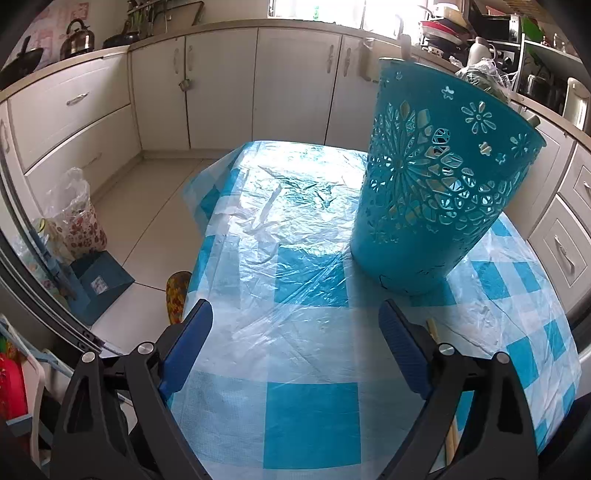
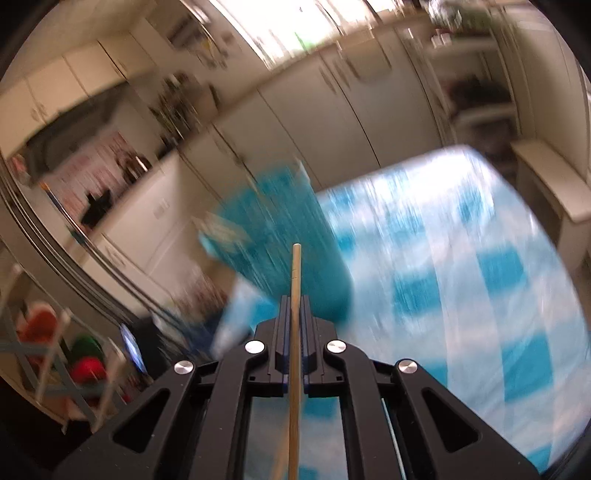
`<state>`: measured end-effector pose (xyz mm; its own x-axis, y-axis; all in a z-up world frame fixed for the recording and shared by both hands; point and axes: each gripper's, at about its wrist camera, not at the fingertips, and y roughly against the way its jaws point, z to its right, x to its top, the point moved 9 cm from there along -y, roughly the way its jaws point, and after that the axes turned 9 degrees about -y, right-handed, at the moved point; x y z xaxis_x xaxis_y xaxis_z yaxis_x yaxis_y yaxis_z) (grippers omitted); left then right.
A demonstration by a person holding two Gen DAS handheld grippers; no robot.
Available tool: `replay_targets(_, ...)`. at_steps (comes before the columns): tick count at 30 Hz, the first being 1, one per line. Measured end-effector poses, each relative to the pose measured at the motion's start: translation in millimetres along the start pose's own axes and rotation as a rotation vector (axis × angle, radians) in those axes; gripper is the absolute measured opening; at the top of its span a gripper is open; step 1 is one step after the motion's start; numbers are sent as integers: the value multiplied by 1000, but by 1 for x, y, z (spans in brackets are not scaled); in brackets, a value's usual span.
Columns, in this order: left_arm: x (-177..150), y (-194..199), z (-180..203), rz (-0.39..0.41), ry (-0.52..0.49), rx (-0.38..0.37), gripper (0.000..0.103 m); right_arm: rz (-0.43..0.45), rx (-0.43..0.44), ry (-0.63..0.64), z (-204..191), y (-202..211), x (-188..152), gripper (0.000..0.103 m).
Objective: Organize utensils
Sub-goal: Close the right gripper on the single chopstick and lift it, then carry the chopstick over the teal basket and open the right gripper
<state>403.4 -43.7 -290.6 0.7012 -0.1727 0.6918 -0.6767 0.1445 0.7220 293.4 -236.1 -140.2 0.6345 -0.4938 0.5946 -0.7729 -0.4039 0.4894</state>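
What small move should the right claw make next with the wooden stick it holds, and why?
Probably carry the chopstick up over the open top of the teal basket and lower it in. The right claw is shut on the stick, whose tip points toward the basket standing upright on the checked tablecloth. The left claw is open and holds nothing.

Basket [image 1: 439, 184] on table [image 1: 295, 369], right side

White cabinets [image 1: 221, 85], bright window [image 1: 317, 11]
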Motion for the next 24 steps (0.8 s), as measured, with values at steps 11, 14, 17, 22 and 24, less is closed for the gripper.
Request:
replay_targets(11, -1, -2, 0, -10, 5, -12, 88, 390, 10, 94, -79, -58, 124, 6)
replay_targets(14, 0, -3, 0, -12, 10, -25, 88, 357, -49, 88, -68, -93, 124, 6)
replay_targets(17, 0, -6, -2, -19, 23, -39, 88, 298, -84, 94, -56, -108, 112, 6)
replay_targets(22, -3, -11, -8, -38, 73, -69, 88, 256, -119, 167, -62, -107, 101, 6)
replay_targets(24, -3, -11, -11, -39, 91, -74, 88, 246, -128, 187, -63, -108, 97, 6)
